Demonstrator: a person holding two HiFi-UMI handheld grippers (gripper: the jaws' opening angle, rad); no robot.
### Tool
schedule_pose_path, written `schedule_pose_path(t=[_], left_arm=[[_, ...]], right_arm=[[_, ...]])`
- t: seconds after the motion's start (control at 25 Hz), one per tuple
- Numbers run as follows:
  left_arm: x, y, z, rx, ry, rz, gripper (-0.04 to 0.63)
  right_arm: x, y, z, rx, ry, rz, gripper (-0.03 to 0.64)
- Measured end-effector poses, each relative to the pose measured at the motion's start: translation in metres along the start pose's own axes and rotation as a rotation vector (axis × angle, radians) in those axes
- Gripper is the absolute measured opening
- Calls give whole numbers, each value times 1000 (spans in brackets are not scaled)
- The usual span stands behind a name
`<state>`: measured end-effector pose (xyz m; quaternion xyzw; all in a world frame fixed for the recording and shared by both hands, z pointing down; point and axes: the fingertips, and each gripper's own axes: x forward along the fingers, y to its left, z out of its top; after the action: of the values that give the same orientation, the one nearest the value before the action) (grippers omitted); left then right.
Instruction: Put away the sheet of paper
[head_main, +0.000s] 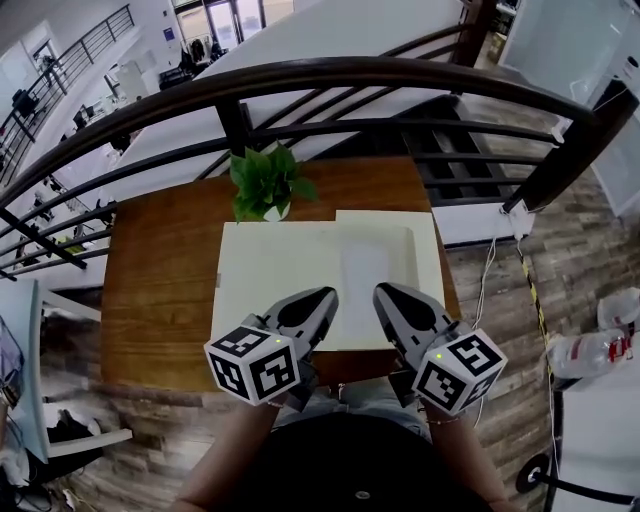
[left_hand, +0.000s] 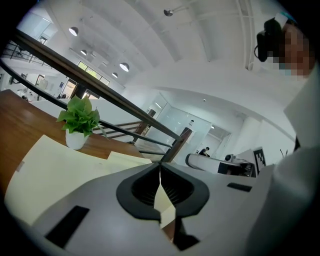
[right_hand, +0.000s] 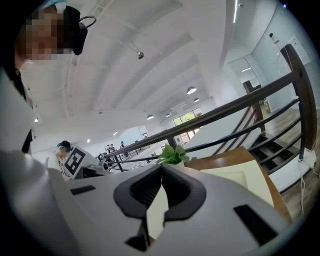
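Sheet of paper (head_main: 290, 280) lies flat on desk (head_main: 160, 310), just near of potted plant (head_main: 266, 186). Left tool (head_main: 327, 294) and right tool (head_main: 383, 290) sit side by side over its near edge, likely for two-point lift without creasing. Jaws of both tools are together at tips; pinch on sheet unclear. Paper: pale cream, thin, matte, rectangular. Desk: brown wood grain.

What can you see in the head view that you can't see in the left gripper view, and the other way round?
Only the head view shows the plank floor and the person's lap, seen from above.

Only the left gripper view shows the ceiling lamps and the camera on the person's head.

Both show the sheet of paper lying on the wooden table, the potted plant, the dark railing and the left hand-held gripper, its jaws shut.
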<state>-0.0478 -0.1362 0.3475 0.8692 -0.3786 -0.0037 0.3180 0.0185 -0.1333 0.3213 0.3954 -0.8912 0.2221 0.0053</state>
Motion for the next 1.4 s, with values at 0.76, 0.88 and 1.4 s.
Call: schedule_pose_path(t=[0.76,0.88,1.4], left_arm=[[11,3,-10,14,36,1,21],[13,4,-10,14,38,1,21],[24,5,-16,2,71,-19,21]], right_arm=[[5,-9,-8,-30,18,-11,26],[5,-11,-7,-25,20,-15,26],[9,-19,-9,-4,35,-24,26]])
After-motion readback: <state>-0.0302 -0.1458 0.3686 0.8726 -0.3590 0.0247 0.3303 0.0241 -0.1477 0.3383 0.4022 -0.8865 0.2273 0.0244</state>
